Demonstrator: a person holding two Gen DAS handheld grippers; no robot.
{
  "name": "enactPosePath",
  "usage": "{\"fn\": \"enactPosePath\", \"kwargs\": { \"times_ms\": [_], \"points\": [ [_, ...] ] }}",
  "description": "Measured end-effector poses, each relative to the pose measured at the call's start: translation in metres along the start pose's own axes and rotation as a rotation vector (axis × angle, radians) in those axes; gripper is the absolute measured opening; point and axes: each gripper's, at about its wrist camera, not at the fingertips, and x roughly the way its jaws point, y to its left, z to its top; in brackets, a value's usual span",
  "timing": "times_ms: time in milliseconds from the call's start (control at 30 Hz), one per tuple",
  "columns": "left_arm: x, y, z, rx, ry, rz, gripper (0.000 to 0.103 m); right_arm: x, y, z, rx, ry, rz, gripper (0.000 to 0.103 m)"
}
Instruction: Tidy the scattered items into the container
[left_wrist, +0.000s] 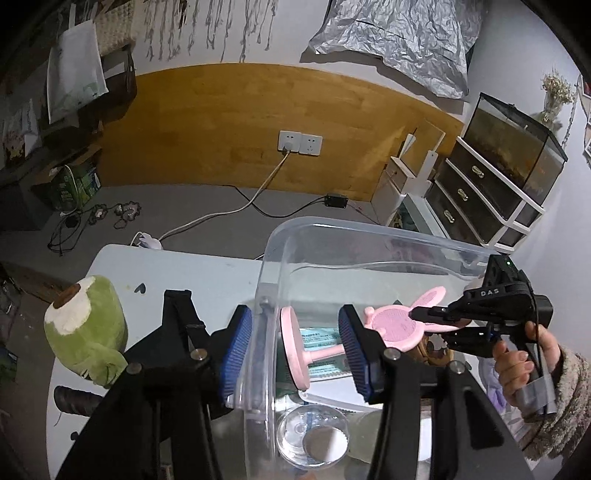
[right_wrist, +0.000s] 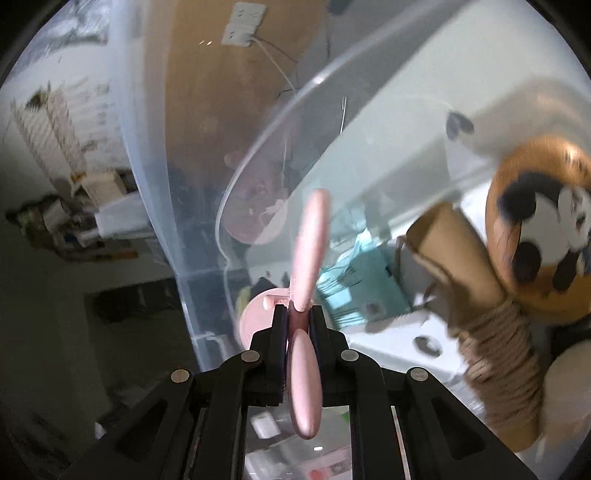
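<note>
A clear plastic container (left_wrist: 369, 230) stands on the white table (left_wrist: 166, 266). My left gripper (left_wrist: 295, 354) is open and straddles its near wall, one blue pad (left_wrist: 236, 354) outside and the other inside. A pink rabbit-shaped stand mirror (left_wrist: 399, 325) hangs inside the container, its round base (left_wrist: 291, 350) toward my left gripper. My right gripper (left_wrist: 417, 315), held by a hand, is shut on the rabbit head. In the right wrist view that pink mirror (right_wrist: 310, 240) shows edge-on between the shut fingers of my right gripper (right_wrist: 299, 317), with the container wall (right_wrist: 258, 155) beyond.
A green coconut plush (left_wrist: 85, 325) and a dark cylinder (left_wrist: 74, 398) lie on the table left of the container. Inside it are a teal packet (left_wrist: 325, 350), a clear glass bowl (left_wrist: 314, 435), an orange panda plush (right_wrist: 543, 229) and a twine-wrapped item (right_wrist: 498, 350).
</note>
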Motion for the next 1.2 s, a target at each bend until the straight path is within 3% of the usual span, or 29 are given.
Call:
{"fn": "enactPosePath", "kwargs": {
  "times_ms": [167,233,267,300,367,533,700,767,900,967,1067,1200],
  "points": [
    [0.001,-0.006,-0.004,0.023,0.008,0.003,0.049,0.003,0.005,0.002,-0.099,0.032,-0.138,0.017],
    [0.002,-0.01,-0.005,0.042,0.01,0.005,0.049,0.001,0.006,0.003,-0.113,0.046,-0.181,0.024],
    [0.002,-0.011,-0.006,0.046,0.011,0.004,0.049,0.0,0.006,0.003,-0.121,0.052,-0.202,0.037],
    [0.002,-0.012,-0.006,0.05,0.012,0.003,0.049,0.0,0.007,0.003,-0.128,0.059,-0.223,0.06],
    [0.003,-0.012,-0.007,0.046,0.016,-0.002,0.049,-0.002,0.007,0.004,-0.142,0.073,-0.266,0.076],
    [0.003,-0.01,-0.007,0.038,0.017,-0.004,0.049,-0.018,0.012,0.0,-0.198,0.091,-0.379,0.076],
    [0.0,-0.009,-0.006,0.033,0.009,-0.007,0.049,-0.031,0.037,-0.015,-0.39,0.141,-0.579,0.076],
    [-0.001,-0.009,-0.005,0.032,0.006,-0.008,0.049,-0.035,0.059,-0.026,-0.531,0.11,-0.649,0.073],
    [0.0,-0.009,-0.005,0.023,0.005,-0.01,0.049,-0.031,0.082,-0.026,-0.613,0.099,-0.565,0.018],
    [0.0,-0.009,-0.005,0.018,0.008,-0.015,0.049,-0.013,0.082,-0.024,-0.619,0.164,-0.536,0.01],
    [-0.002,-0.01,-0.006,0.03,0.007,-0.008,0.049,0.018,0.067,-0.023,-0.631,0.287,-0.571,0.009],
    [-0.004,-0.01,-0.006,0.037,0.007,-0.003,0.049,0.045,0.059,-0.029,-0.613,0.342,-0.608,0.009]
  ]
}}
